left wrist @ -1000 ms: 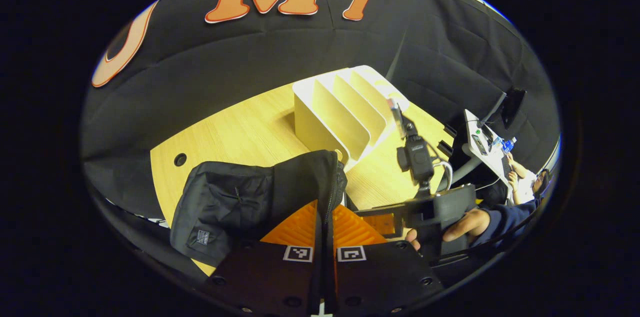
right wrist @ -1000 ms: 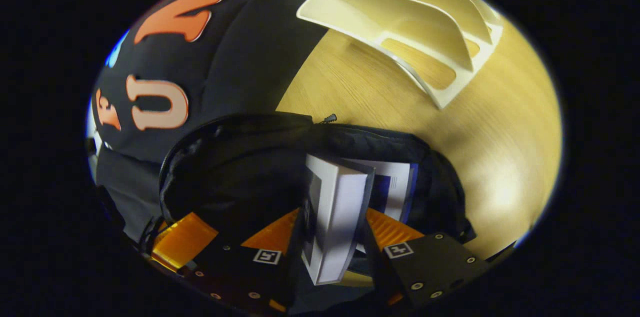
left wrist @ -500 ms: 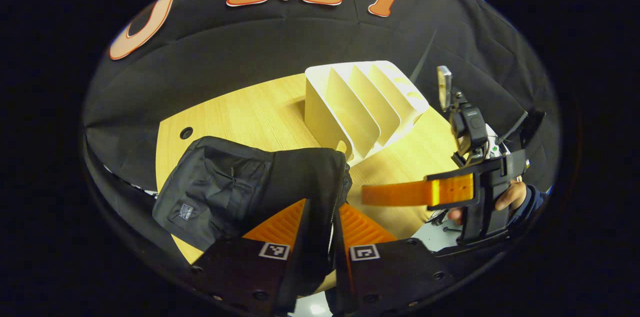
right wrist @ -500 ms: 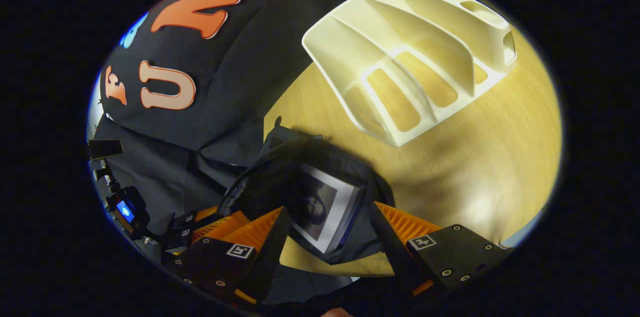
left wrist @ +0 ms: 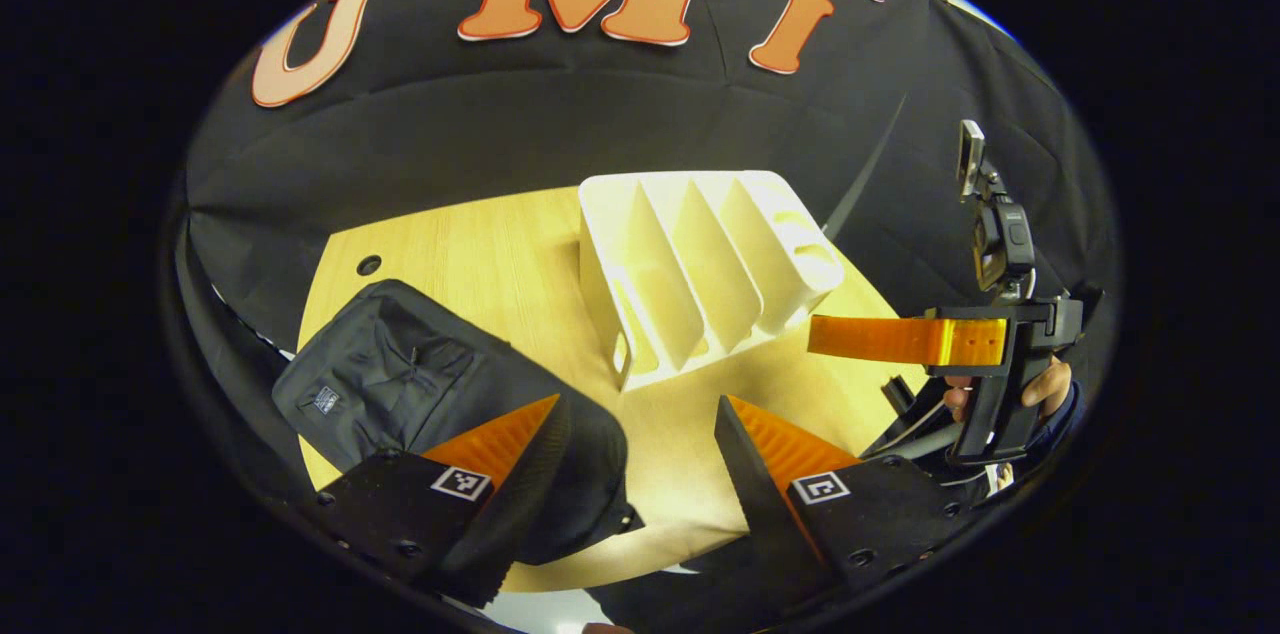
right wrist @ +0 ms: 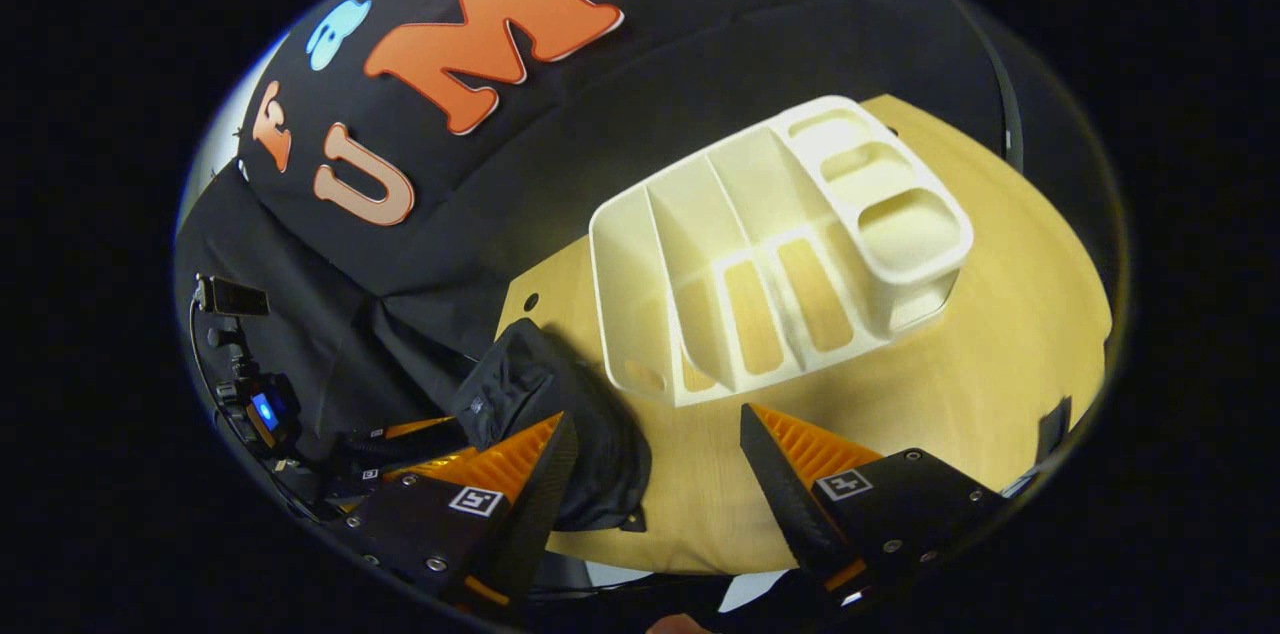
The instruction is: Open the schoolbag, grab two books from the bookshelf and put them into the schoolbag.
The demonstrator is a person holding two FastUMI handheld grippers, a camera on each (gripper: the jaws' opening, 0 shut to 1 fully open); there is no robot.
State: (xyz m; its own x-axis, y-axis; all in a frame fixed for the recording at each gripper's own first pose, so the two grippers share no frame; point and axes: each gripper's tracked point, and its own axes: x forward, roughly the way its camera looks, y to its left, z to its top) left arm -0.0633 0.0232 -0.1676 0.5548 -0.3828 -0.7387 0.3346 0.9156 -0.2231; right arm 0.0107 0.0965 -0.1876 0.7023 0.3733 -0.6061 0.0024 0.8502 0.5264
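The black schoolbag (left wrist: 400, 384) lies slumped on the wooden table (left wrist: 500, 254), left of the white bookshelf (left wrist: 700, 264), whose slots stand empty. My left gripper (left wrist: 640, 424) is open just above the bag's near end, holding nothing. My right gripper (right wrist: 655, 424) is also open and empty, pulled back over the table's front edge, with the schoolbag (right wrist: 540, 394) by its left finger and the bookshelf (right wrist: 780, 254) ahead. In the left gripper view the right gripper (left wrist: 900, 339) hovers at the right, held by a hand (left wrist: 1050, 384). The bag's inside is hidden.
The table (right wrist: 1000, 334) has a cable hole (left wrist: 369, 265) near its far left corner. A camera rig with a blue light (right wrist: 262, 409) stands off the table at the left. Black cloth walls close in behind the bookshelf.
The right gripper let the book go into the bag and drew back up. The left gripper released the bag's rim, opened and backed away. The bag sank flat.
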